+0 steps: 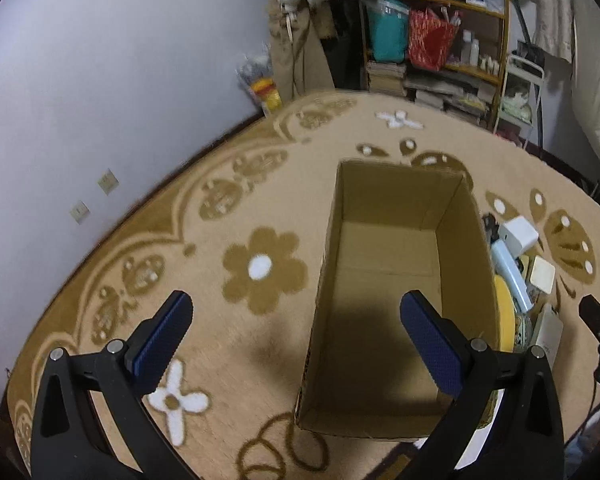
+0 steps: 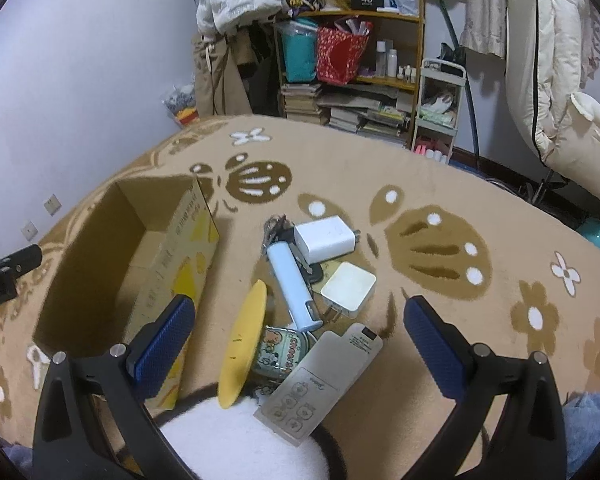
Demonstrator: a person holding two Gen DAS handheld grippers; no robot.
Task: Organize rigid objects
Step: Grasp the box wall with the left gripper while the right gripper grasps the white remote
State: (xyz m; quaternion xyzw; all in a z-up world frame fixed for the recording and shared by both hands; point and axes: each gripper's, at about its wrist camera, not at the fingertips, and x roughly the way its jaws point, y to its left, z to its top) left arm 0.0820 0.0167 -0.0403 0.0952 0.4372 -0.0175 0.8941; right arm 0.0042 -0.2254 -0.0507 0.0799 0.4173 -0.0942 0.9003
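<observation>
An open, empty cardboard box (image 1: 384,280) (image 2: 100,264) stands on the patterned carpet. To its right lies a pile of small objects: a white charger (image 2: 326,238), a light blue tube (image 2: 294,290), a cream square adapter (image 2: 348,290), a yellow disc (image 2: 244,338) on edge, a cartoon tin (image 2: 286,350) and a grey remote (image 2: 320,380). My left gripper (image 1: 296,340) hangs open over the box's near left wall, nothing between its fingers. My right gripper (image 2: 300,348) is open above the pile, straddling the disc, tin and remote without touching them.
A wall (image 1: 80,80) borders the carpet on the left. A cluttered wooden shelf (image 2: 352,60) with books, bags and bottles stands at the back, beside a white trolley (image 2: 440,104). Clothes hang at the right. Bare carpet (image 2: 500,280) stretches right of the pile.
</observation>
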